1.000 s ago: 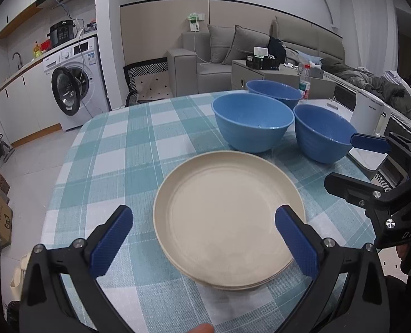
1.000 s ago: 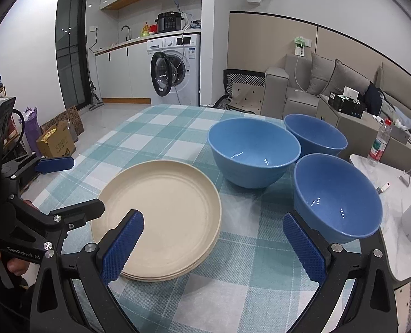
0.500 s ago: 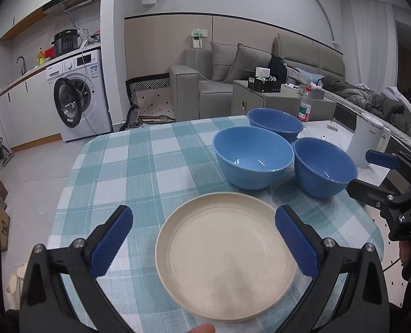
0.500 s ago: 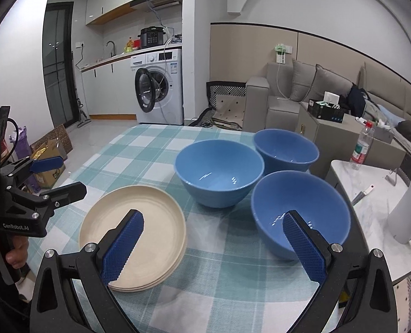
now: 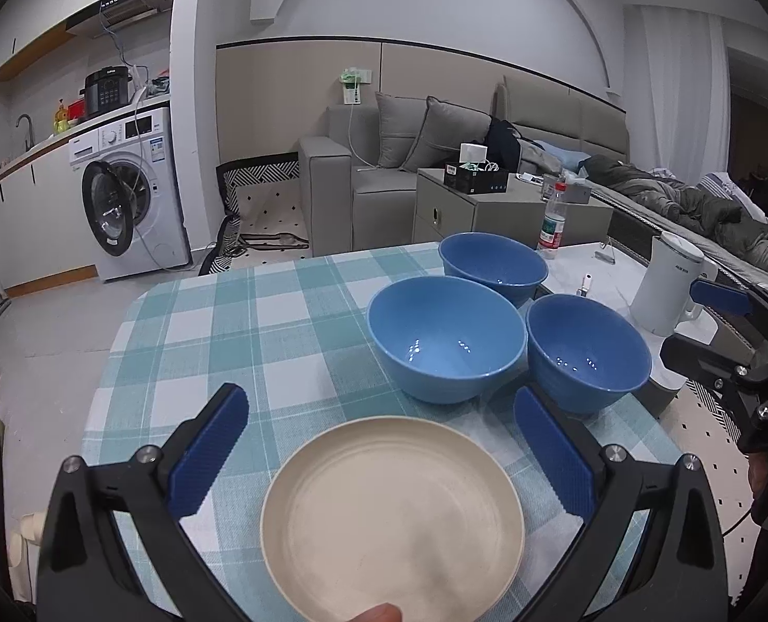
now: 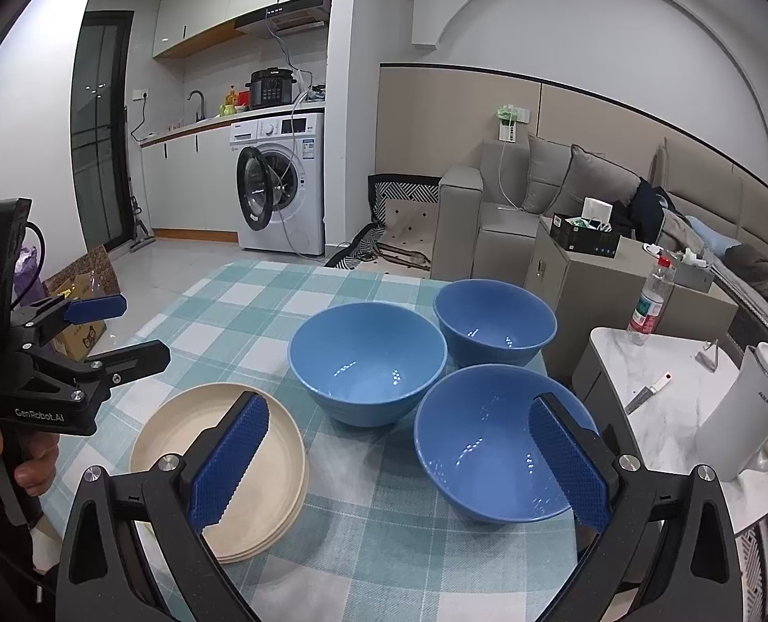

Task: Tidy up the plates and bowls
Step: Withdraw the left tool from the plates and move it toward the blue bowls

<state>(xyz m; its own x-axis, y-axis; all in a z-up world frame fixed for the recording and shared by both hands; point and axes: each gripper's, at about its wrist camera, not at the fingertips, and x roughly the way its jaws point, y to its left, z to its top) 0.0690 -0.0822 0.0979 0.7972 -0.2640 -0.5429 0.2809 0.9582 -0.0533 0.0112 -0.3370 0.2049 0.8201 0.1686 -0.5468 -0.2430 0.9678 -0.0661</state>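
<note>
From my left wrist camera, I look down over a surface [image 5: 259,331] covered in a teal and white checked cloth. A stack of cream plates [image 5: 391,513] lies directly ahead of and below my left gripper [image 5: 378,458], between its two blue-padded fingers [image 5: 210,448]. The fingers are spread wide and close on nothing; they seem to hang above the stack, not touching it. Beyond the plates stand three blue bowls: a large middle bowl [image 5: 446,344], a far bowl [image 5: 492,264] behind it, and a near bowl [image 5: 588,352] to the right, close to the surface's right edge. My right gripper [image 5: 715,324] shows at the far right, well apart from the plates.

From my right wrist camera, the near bowl [image 6: 500,440] sits straight ahead, low between the fingers [image 6: 231,458] of my right gripper [image 6: 399,464]. These fingers are also spread wide and empty, and I judge they touch nothing. The middle bowl [image 6: 365,360] is just left of it, the far bowl [image 6: 495,321] behind, and the plates [image 6: 218,471] lie further left, partly behind my left-hand finger. My left gripper [image 6: 106,331] hangs at the left edge, open, held in a hand [image 6: 18,458].

My judgement: the right gripper is nearer the bowls and the left nearer the plates. Bowls and plates are round, so no long axis governs the grasp; a rim would be taken from above.
</note>
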